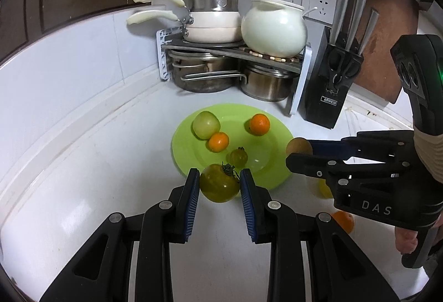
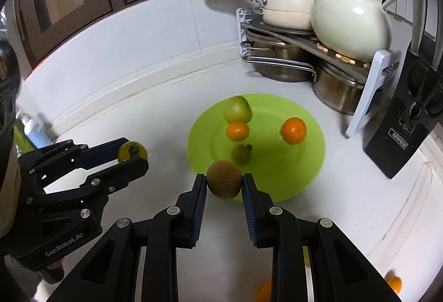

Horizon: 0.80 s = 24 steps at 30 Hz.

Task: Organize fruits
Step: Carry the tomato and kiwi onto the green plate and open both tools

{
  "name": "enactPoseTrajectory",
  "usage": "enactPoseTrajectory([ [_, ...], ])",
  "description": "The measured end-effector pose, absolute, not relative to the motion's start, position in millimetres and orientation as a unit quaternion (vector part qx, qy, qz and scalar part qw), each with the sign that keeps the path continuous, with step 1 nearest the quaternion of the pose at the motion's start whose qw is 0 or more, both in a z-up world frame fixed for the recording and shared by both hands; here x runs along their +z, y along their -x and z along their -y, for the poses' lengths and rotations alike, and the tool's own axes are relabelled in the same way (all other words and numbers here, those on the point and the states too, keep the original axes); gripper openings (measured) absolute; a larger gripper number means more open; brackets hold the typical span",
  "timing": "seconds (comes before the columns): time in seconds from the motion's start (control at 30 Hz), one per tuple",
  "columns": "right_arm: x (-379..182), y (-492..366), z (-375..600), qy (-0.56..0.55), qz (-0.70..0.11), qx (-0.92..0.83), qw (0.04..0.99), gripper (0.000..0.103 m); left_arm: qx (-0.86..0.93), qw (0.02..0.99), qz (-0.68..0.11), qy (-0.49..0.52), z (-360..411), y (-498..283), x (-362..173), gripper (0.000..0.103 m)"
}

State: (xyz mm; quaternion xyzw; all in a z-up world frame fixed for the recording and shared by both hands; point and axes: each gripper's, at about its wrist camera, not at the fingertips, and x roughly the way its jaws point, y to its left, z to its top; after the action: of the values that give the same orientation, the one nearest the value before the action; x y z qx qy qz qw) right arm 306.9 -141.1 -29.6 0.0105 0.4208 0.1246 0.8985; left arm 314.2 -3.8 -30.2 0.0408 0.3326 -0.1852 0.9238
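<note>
Two grippers loaded: left gripper [image 1: 219, 185] clamped on green tomato [image 1: 220, 183] at near-left edge of green plate [image 1: 277, 135]; right gripper [image 2: 224, 185] clamped on brown fruit [image 2: 224, 179] over near rim, plate centre just beyond both, right nearer.

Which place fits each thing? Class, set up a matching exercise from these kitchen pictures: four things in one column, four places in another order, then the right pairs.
Things
1. green tomato
2. brown fruit
3. green apple
4. white pot

Places
A. on the rack, beside the stacked pans
B. between the fingers of the right gripper
C. on the green plate, touching a small orange
D. between the fingers of the left gripper

Pairs: 1-D, 2-B, 3-C, 4-A
</note>
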Motion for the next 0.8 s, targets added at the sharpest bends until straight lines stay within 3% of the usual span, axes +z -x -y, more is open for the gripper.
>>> enactPoseTrajectory([
  [0.8, -69, -387, 165, 0.003, -0.473, 0.126, 0.872, 0.027, -0.188, 0.902, -0.386, -0.043, 27, -397, -67, 0.030],
])
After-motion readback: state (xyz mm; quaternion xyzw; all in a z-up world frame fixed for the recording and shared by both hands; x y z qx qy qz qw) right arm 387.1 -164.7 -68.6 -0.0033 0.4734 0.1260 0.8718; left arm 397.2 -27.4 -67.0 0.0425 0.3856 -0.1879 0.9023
